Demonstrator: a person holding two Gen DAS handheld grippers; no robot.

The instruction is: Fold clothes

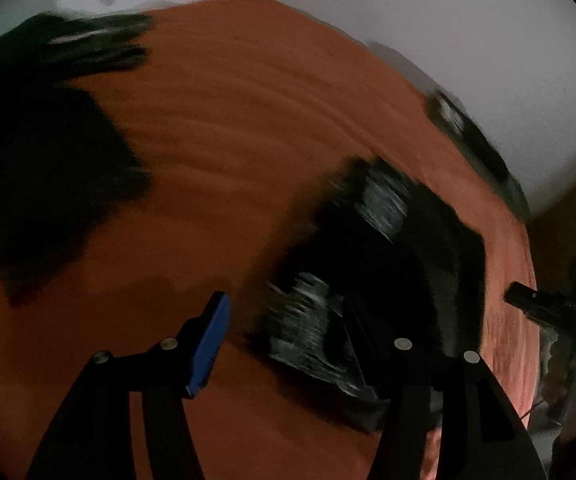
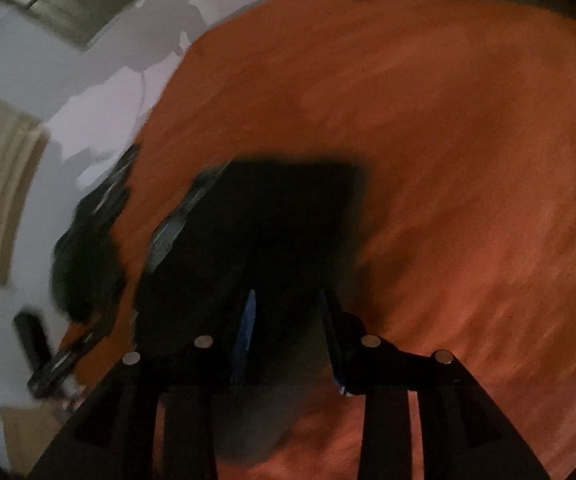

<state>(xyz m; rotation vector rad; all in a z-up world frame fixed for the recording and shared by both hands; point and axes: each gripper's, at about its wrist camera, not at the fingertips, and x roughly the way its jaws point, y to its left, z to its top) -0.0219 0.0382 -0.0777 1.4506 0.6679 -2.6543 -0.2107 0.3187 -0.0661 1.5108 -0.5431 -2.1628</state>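
- Orange bed cover [image 1: 247, 128]: broad and blurred, carrying everything.
- Black garment with grey-white striped parts [image 1: 368, 280]: lies on the cover directly ahead of both tongs, apparently compact; fold stage unclear.
- Left tongs [image 1: 288, 344]: spread wide, empty. Judgement: seize one edge, not a bunch.
- Right tongs [image 2: 288, 320]: narrower gap over dark cloth; a grip cannot be told.

3 dark garments [image 1: 388, 248], 1 orange surface [image 1: 247, 120].
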